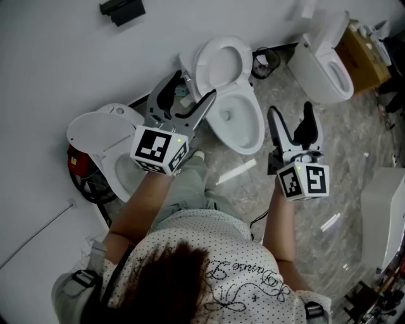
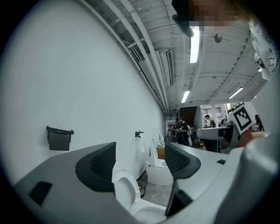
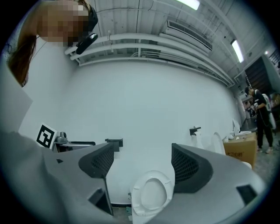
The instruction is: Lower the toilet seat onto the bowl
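Observation:
The middle white toilet stands against the wall with its seat (image 1: 223, 63) raised upright over the bowl (image 1: 239, 120). My left gripper (image 1: 190, 88) hovers just left of that bowl, jaws wide open and empty. My right gripper (image 1: 290, 111) is to the right of the bowl, also open with nothing between its fingers. In the left gripper view the upright seat (image 2: 124, 192) shows low between the jaws of the left gripper (image 2: 140, 164), some way off. The right gripper view has the seat (image 3: 152, 192) below the gap of the right gripper (image 3: 142, 164), untouched.
A second toilet (image 1: 104, 136) stands at the left and a third (image 1: 323, 63) at the right beside a cardboard box (image 1: 364, 50). A white strip (image 1: 237, 172) lies on the floor. A black holder (image 1: 122, 9) hangs on the wall. People (image 2: 181, 129) stand far down the room.

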